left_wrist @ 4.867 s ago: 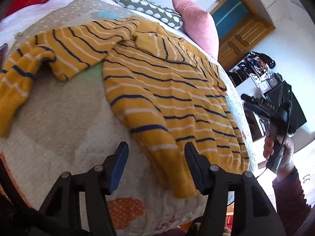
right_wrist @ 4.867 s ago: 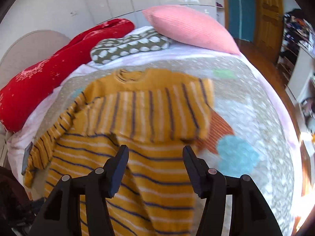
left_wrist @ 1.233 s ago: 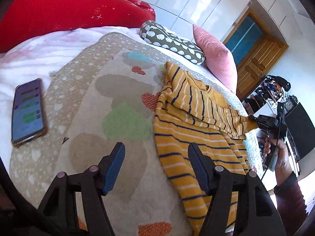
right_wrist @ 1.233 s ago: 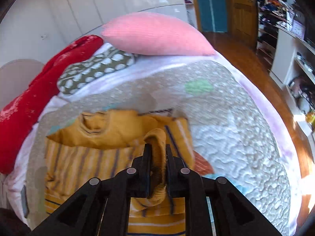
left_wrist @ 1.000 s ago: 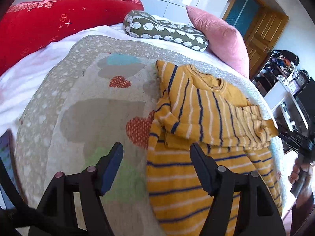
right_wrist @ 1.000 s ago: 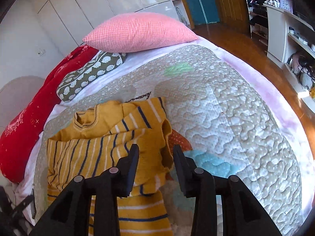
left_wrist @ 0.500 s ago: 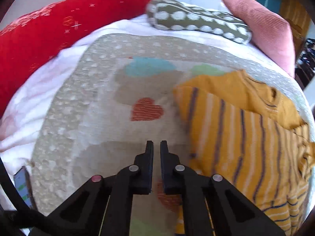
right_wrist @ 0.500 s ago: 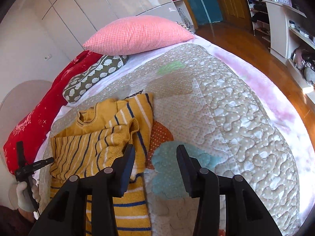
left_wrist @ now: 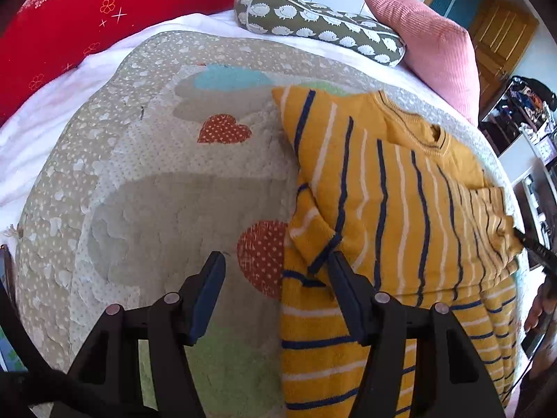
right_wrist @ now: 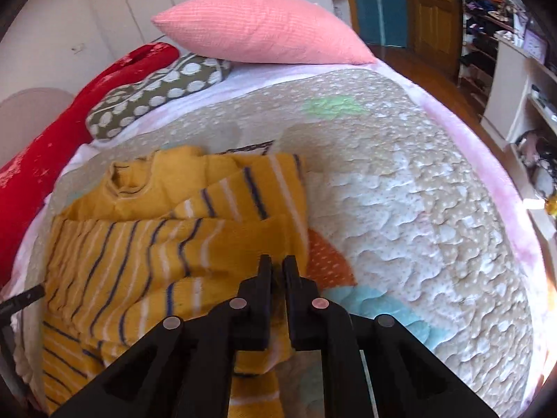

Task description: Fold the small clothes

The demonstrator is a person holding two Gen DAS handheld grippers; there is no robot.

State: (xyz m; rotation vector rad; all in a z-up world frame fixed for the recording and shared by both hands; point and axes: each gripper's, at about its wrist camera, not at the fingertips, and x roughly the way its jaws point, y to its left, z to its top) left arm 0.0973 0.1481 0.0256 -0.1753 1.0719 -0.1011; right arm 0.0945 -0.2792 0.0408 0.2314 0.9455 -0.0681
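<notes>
A yellow knit sweater (left_wrist: 383,209) with navy and white stripes lies on the quilt, both sleeves folded across its chest. My left gripper (left_wrist: 275,268) hovers at its left edge. The jaws are opening, with the hem side and a red heart patch between them, and the pads press on nothing. In the right wrist view the sweater (right_wrist: 156,244) fills the lower left. My right gripper (right_wrist: 277,268) is shut over the folded sleeve's right edge, and no cloth shows between its fingers.
The patchwork quilt (left_wrist: 156,191) covers the bed. At its head lie a red pillow (left_wrist: 87,17), a green hedgehog bolster (left_wrist: 313,24) and a pink pillow (right_wrist: 261,31). White shelves (right_wrist: 522,80) and a wooden door stand beyond the right side. A person's hand (left_wrist: 539,317) shows at the right edge.
The left jaws went from shut to open and dropped toward the sweater's left edge. The right jaws, open half a second ago, closed and moved in over the sweater's right edge.
</notes>
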